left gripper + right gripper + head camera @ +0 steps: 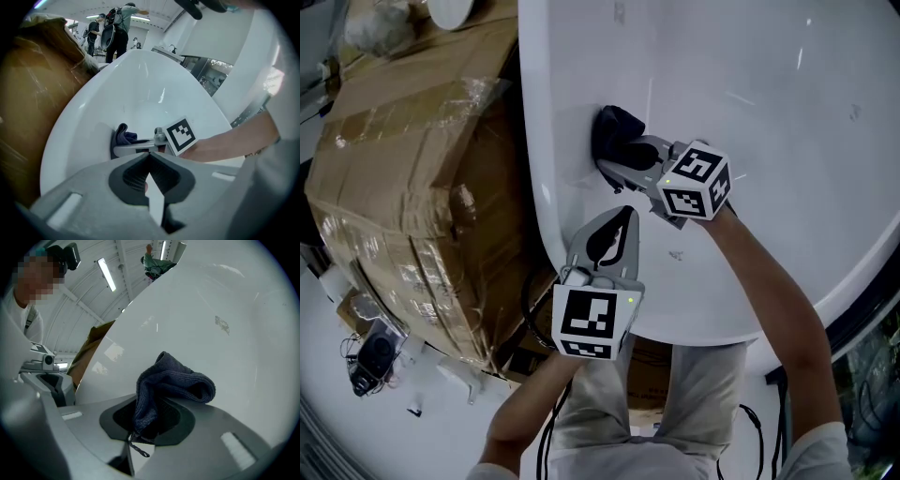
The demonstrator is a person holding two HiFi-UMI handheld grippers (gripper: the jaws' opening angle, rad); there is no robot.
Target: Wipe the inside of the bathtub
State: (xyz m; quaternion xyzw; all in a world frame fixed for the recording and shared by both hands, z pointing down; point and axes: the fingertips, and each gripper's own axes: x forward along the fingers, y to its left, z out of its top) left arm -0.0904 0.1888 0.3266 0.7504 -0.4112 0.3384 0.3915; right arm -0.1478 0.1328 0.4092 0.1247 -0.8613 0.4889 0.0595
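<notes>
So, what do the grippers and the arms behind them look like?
The left gripper and right gripper are grey plastic, with dark ribbed pads inside the jaws. Each carries a white cube with black square markers and a green light. The forearms are bare below a white sleeve. Black cables trail off.

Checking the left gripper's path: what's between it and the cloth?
Only the right gripper, shut on the cloth against the bathtub wall, as the left gripper view shows.

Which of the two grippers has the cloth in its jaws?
The right gripper: its jaws are shut on the dark cloth, held against the bathtub. The left gripper has its jaws shut, empty.
</notes>
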